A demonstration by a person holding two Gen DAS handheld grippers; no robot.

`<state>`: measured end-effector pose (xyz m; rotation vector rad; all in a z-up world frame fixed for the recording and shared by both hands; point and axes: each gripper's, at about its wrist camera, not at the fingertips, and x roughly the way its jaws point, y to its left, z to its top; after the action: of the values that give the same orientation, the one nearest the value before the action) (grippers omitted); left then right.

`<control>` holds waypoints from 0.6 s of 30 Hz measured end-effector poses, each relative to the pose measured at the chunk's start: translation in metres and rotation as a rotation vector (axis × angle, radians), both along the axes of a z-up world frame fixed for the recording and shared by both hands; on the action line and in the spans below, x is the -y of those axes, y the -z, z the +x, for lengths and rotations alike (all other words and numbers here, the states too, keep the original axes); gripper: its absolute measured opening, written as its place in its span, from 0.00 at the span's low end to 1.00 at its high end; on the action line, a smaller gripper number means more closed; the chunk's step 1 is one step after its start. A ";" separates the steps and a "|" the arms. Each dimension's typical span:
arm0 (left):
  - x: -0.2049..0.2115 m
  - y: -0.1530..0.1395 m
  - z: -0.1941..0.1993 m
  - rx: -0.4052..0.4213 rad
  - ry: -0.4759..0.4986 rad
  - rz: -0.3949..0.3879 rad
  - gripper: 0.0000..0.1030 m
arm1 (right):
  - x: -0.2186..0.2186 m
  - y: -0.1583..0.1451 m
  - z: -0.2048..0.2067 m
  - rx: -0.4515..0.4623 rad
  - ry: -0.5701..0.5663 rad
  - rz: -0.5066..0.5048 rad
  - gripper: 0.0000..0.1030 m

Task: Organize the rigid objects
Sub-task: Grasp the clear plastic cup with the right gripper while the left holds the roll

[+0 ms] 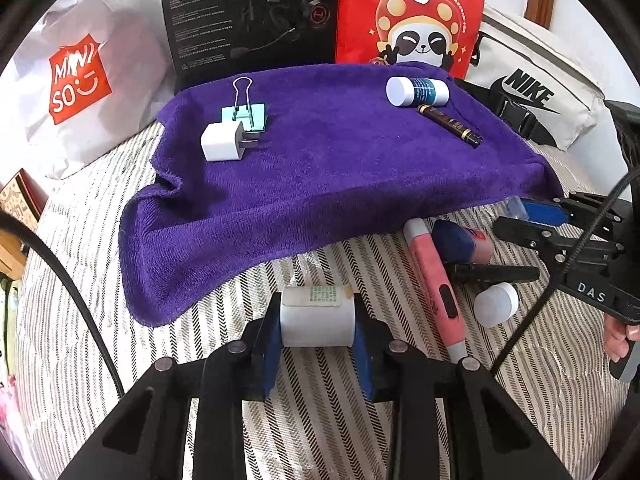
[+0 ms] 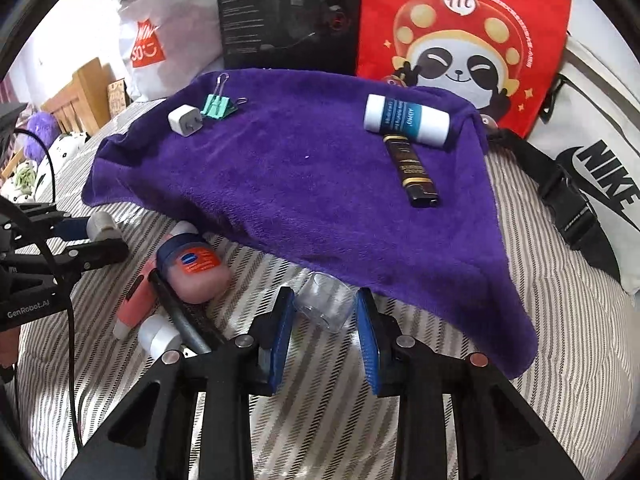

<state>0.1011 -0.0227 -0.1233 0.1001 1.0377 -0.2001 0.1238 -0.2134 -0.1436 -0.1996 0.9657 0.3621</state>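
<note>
My left gripper is shut on a white bottle above the striped bed, just before the purple towel. On the towel lie a white charger, a teal binder clip, a white and blue tube and a dark tube. My right gripper is open around a small clear bottle at the towel's near edge. Beside it lie a Vaseline jar, a pink pen, a black pen and a small white bottle.
A Miniso bag, a black box, a red panda bag and a white Nike bag stand behind the towel. A wooden headboard and plush toys are at the far left.
</note>
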 end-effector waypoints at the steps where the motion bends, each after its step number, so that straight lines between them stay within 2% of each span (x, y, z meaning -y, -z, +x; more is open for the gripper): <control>1: 0.000 0.000 -0.001 -0.002 0.002 0.001 0.29 | 0.001 0.000 -0.001 -0.003 -0.001 0.004 0.30; 14: -0.002 0.000 -0.001 0.022 0.003 -0.013 0.29 | 0.025 -0.002 -0.018 -0.053 0.055 0.120 0.30; 18: -0.009 -0.003 -0.007 0.012 0.003 -0.062 0.29 | 0.030 -0.008 -0.020 -0.063 0.071 0.152 0.30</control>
<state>0.0941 -0.0134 -0.1199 0.0463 1.0187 -0.2338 0.1036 -0.2431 -0.1356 -0.0154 1.0003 0.3769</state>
